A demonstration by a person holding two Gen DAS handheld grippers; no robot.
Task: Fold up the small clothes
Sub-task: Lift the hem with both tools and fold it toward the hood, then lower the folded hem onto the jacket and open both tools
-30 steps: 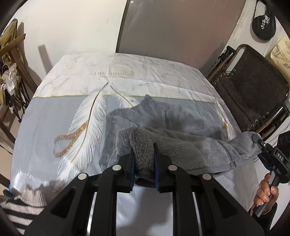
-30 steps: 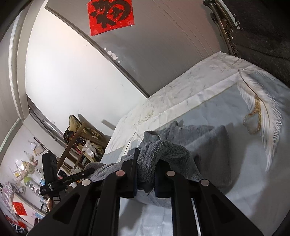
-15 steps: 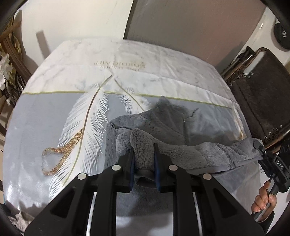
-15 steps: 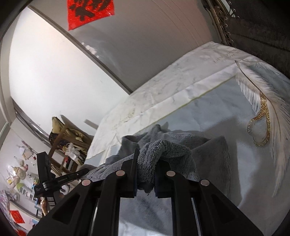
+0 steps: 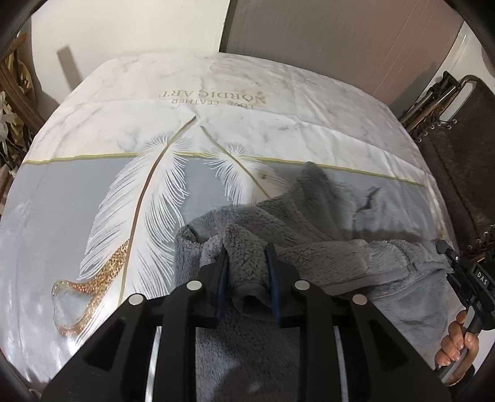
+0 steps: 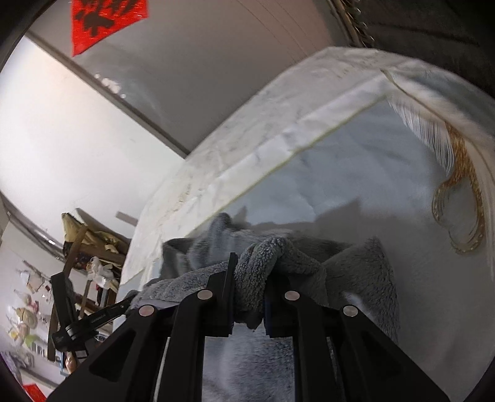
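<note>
Across the whole work surface: bedspread (image 5: 92,191), marble white at the far end, grey nearer, printed with white feathers and gold lettering. Spread on the grey zone, toward the right side in the left wrist view: grey fleece garment (image 5: 324,222), partly flat, near edge lifted and drawn taut between both tools. Beyond the right edge of the bedspread: dark chair (image 5: 458,160). At left in the right wrist view: cluttered wooden shelf (image 6: 83,247); high on the wall, red paper decoration (image 6: 102,18). Left gripper (image 5: 247,263): fingers nearly closed, clamped on a bunched fold of the garment's near edge, fabric filling the gap. Right gripper (image 6: 250,278): fingers likewise nearly closed, pinching a thick roll of the same fleece. At the lower right rim of the left wrist view: hand (image 5: 454,343) wrapped around the right tool's handle.
</note>
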